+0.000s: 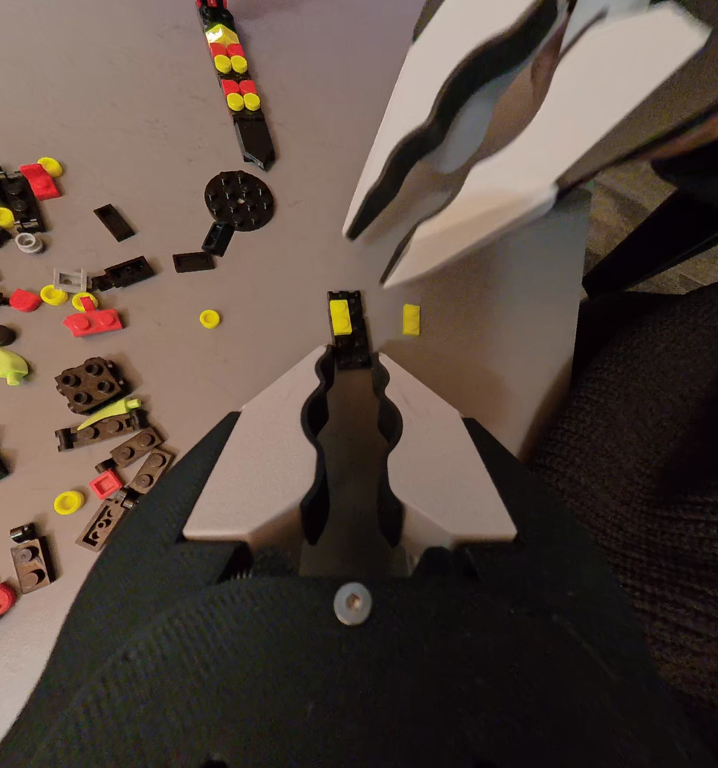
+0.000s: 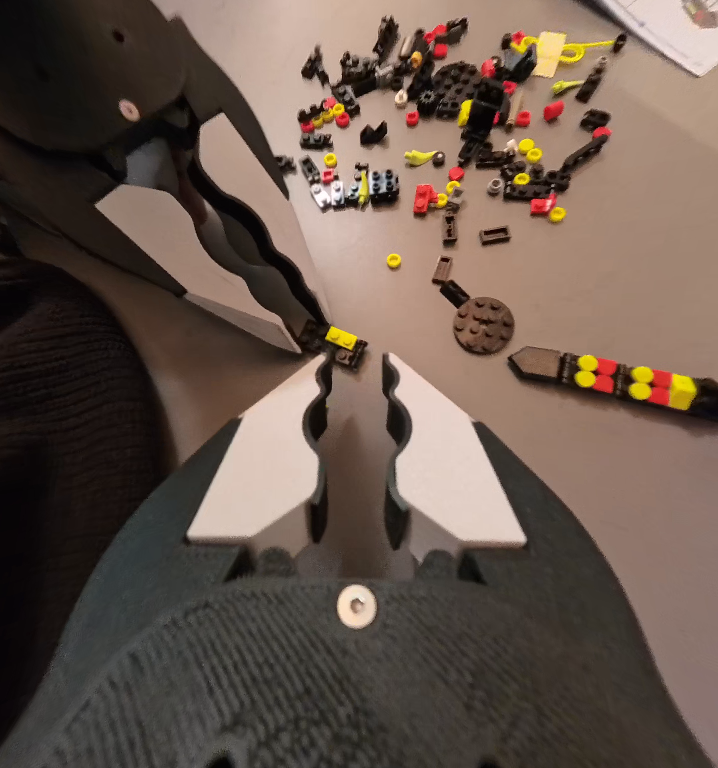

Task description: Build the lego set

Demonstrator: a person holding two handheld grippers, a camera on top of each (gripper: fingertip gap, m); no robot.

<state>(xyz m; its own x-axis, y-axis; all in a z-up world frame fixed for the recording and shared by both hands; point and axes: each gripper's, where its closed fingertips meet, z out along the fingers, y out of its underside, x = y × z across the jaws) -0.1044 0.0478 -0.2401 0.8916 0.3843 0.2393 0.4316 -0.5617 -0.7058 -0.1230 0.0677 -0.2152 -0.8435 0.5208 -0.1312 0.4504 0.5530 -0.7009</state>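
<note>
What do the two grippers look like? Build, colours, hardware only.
Both match. The left gripper and right gripper each have a black, ribbed 3D-printed body, two pale grey wedge-shaped fingers lined with wavy black pads, and a silver screw set centrally behind the fingers. No cables or markings visible. A dark knit garment shows beside them.

Grey table [image 1: 141,104], dark knit fabric [image 1: 648,436]

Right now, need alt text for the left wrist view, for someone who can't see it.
The left hand-held gripper pinches a narrow black studded plate carrying a small yellow two-stud plate over a grey table. A second loose yellow plate lies just right; the right hand-held gripper, open, hovers above. Loose black, red and yellow pieces scatter left.
</note>
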